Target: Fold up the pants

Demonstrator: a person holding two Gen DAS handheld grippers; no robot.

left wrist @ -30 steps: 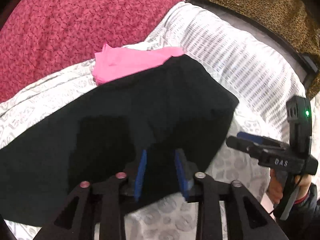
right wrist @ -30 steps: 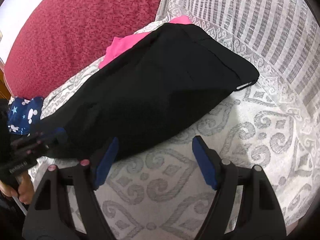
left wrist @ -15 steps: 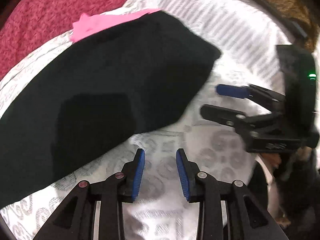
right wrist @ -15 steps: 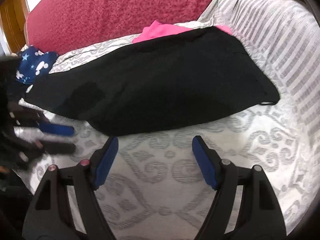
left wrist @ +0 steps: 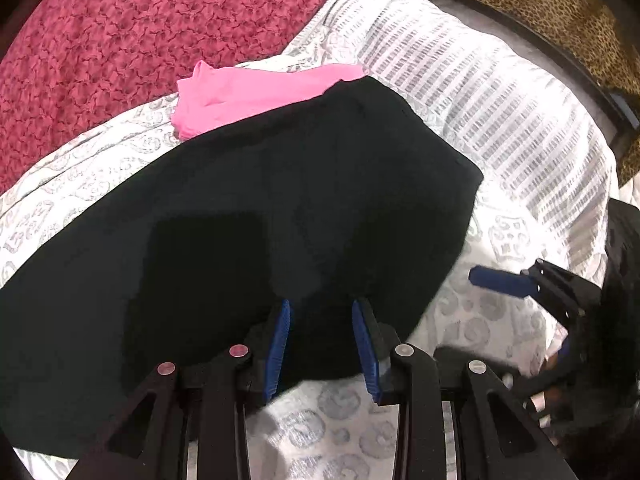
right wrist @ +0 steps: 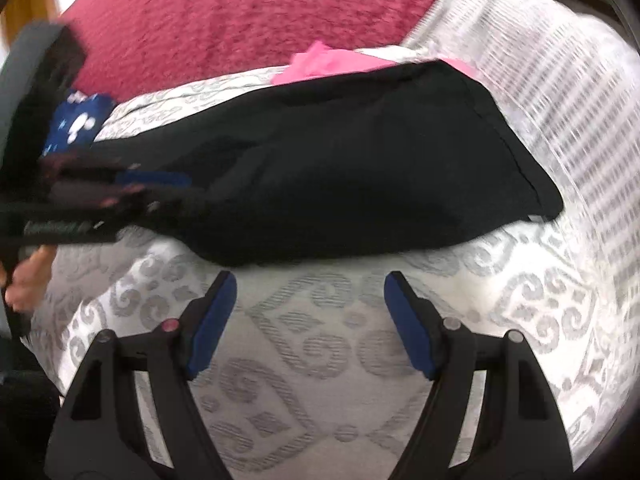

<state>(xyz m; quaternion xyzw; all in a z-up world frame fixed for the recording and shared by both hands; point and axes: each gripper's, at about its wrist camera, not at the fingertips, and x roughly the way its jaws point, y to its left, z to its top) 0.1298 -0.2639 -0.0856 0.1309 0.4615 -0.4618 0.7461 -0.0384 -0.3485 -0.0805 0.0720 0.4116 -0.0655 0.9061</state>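
The black pants lie folded flat on the white patterned bedspread; they also show in the right wrist view. My left gripper is partly open, its blue pads over the near edge of the pants, with nothing clamped. It shows blurred at the left of the right wrist view, at the pants' left end. My right gripper is wide open and empty, just short of the pants' near edge. It shows at the right of the left wrist view.
A pink garment lies under the far end of the pants. A blue star-print cloth sits at the left. A red blanket covers the far side of the bed. A leopard-print cover is at the far right.
My left gripper moved forward, back over the near edge of the pants. My right gripper moved closer to the pants' edge, still wide open.
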